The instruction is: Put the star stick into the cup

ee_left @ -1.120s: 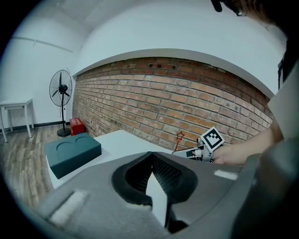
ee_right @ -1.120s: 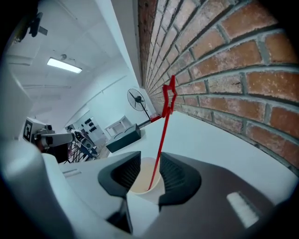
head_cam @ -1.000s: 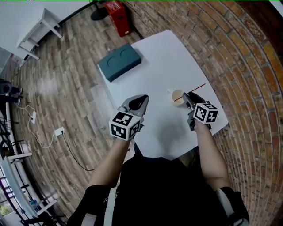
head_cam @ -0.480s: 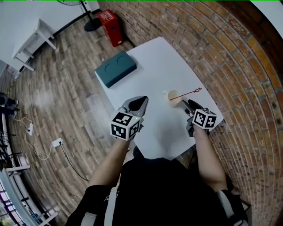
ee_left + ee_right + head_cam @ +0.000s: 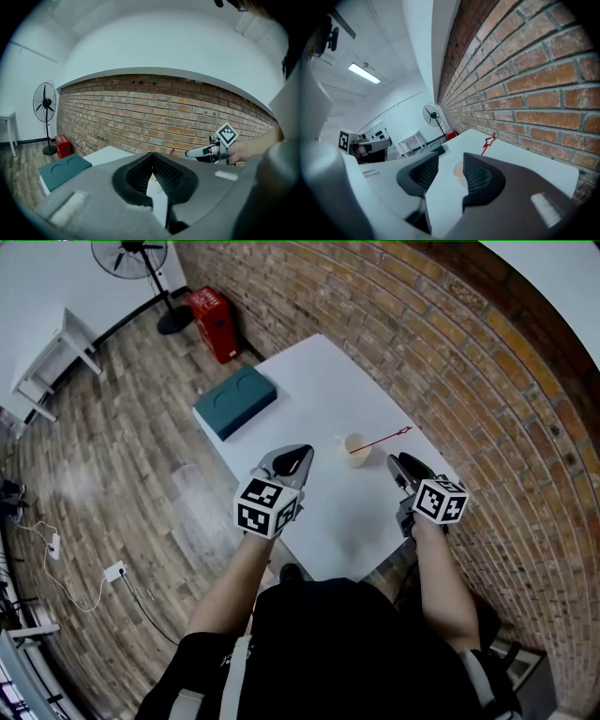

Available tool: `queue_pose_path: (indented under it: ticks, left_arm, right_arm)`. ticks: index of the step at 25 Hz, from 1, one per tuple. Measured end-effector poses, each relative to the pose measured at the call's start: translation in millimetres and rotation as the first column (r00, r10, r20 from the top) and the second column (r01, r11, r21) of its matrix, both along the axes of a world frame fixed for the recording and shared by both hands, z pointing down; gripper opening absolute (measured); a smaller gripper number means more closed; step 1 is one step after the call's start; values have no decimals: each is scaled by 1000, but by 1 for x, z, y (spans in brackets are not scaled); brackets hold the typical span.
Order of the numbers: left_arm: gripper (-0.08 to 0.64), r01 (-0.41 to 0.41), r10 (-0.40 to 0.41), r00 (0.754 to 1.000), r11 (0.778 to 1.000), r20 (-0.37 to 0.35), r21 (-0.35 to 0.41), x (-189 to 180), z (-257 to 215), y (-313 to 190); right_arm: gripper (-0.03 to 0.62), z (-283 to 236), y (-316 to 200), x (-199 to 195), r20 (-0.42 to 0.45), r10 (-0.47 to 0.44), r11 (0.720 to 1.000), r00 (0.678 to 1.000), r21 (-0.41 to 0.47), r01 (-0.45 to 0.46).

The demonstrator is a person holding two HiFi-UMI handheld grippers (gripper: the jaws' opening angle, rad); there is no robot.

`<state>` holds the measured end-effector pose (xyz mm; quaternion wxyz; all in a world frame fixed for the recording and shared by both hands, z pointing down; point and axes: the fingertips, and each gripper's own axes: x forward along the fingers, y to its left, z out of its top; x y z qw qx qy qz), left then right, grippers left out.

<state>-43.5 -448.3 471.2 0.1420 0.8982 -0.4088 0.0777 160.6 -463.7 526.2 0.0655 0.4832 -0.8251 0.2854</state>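
Leftmost, teal box (image 5: 236,401): sat on the white table (image 5: 319,381) at 10 o'clock of the cup, well apart; apparently idle, clear of the work.
Left gripper (image 5: 292,461): hovered over the table's near half at 9 o'clock of the cup, jaws drawn together at the tips with nothing held; probably parked aside, since one tool sufficed for a light stick.
Cup (image 5: 355,444): stood upright, pale and open-mouthed, toward the table's right side, a little beyond both grippers; mouth up so as to take the stick.
Star stick (image 5: 380,440): rested with its lower end in the cup, leaning over the rim toward 2 o'clock and the brick wall; thin red shaft, small red star at the free upper end; tilted, likely because longer than the cup was deep. Placement judged done.
Right gripper (image 5: 405,468): hung at 4 o'clock of the cup, near but apart from it, jaws wide yet closing on empty air, cup visible beyond the gap; stick not in its grasp.
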Motion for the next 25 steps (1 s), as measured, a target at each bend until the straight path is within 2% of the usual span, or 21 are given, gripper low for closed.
queue_pose_path:
  ticks: [5, 11, 15, 17, 19, 22, 25]
  left_arm:
    - [2, -32, 32, 999, 999, -25, 31, -11, -19, 20]
    - [2, -33, 34, 999, 997, -10, 75, -28, -31, 23]
    - [2, -14, 16, 1000, 994, -20, 107, -29, -48, 25]
    - [2, -5, 6, 1000, 993, -11, 121, -26, -54, 25]
    - [2, 20, -20, 1000, 992, -7, 127, -25, -61, 22]
    - [2, 62, -60, 998, 989, -17, 133, -22, -72, 24]
    - [2, 86, -85, 996, 987, -12, 139, -15, -77, 24]
  right_arm:
    - [114, -44, 35, -31, -6, -49, 993, 999, 108, 49]
    - [61, -91, 75, -55, -50, -90, 964, 995, 248, 99]
    - [39, -122, 89, -44, -67, -107, 933, 992, 339, 124]
    - [5, -142, 90, -32, -62, -114, 908, 992, 398, 129]
    - [0, -163, 90, -22, -69, -125, 883, 990, 448, 143]
    - [0, -182, 95, -9, -88, -153, 853, 984, 492, 176]
    - [-2, -190, 99, 6, -69, -149, 835, 987, 525, 162]
